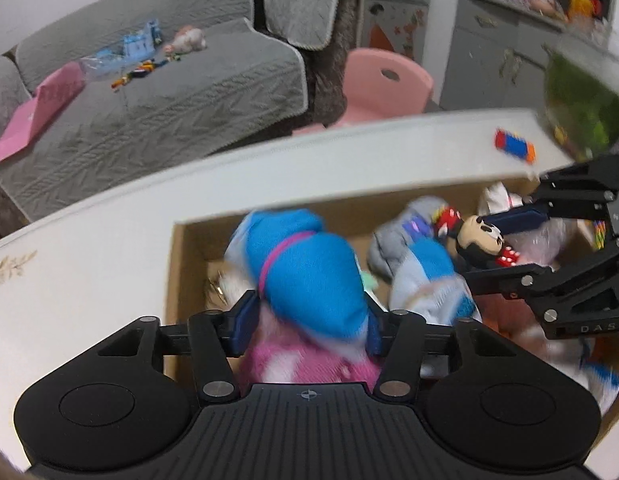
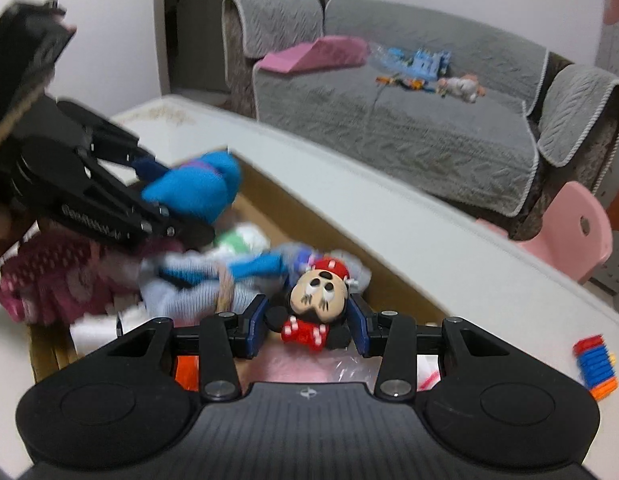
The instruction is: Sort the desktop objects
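Note:
An open cardboard box (image 1: 189,264) stands on the white table (image 1: 89,280), filled with soft toys. My left gripper (image 1: 309,322) is shut on a blue plush toy (image 1: 305,268) with a pink band, held over the box's left part. In the right wrist view the left gripper (image 2: 177,200) shows at the left with that blue plush toy (image 2: 197,188) above the box (image 2: 293,216). My right gripper (image 2: 309,322) is shut on a mouse figure (image 2: 315,300) with a red bow. The left wrist view shows the right gripper (image 1: 483,246) and the mouse figure (image 1: 479,236) over the box's right part.
Inside the box lie a grey-blue plush (image 1: 425,264) and pink dotted cloth (image 2: 57,280). A red, blue and orange striped block (image 1: 514,147) lies on the table beyond the box. A pink chair (image 1: 385,84) and a grey sofa (image 1: 169,92) stand behind the table.

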`<act>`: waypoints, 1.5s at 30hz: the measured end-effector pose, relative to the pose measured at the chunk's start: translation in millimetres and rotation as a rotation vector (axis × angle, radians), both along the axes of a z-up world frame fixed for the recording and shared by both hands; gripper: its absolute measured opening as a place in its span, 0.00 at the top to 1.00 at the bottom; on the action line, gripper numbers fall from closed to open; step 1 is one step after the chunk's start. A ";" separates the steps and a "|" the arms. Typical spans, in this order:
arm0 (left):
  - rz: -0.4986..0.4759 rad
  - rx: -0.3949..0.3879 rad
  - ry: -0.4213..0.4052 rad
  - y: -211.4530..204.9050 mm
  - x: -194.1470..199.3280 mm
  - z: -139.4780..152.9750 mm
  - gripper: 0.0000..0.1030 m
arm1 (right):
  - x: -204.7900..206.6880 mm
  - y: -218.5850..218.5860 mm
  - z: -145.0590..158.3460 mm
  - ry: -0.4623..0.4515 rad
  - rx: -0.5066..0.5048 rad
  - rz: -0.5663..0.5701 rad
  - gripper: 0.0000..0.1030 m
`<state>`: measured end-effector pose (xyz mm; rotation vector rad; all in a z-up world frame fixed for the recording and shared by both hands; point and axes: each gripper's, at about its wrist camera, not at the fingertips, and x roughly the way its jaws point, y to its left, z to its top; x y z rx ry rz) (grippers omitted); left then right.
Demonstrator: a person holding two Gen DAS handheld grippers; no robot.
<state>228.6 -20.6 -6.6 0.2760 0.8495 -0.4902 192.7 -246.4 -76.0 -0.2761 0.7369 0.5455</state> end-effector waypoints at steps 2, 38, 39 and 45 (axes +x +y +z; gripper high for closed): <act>0.007 -0.008 0.001 1.5 -7.5 -0.9 0.48 | -9.9 1.4 -2.8 0.008 -0.015 0.015 0.62; 0.055 0.022 -0.170 -2.8 -141.5 64.9 0.00 | -105.8 6.7 59.3 -0.094 -0.052 0.033 0.09; 0.059 0.019 -0.180 -3.5 -147.6 67.3 0.00 | -109.7 6.4 62.2 -0.108 -0.049 0.028 0.07; 0.080 -0.041 -0.187 -2.8 -179.5 82.5 0.00 | -132.1 1.7 75.5 -0.157 -0.026 0.001 0.01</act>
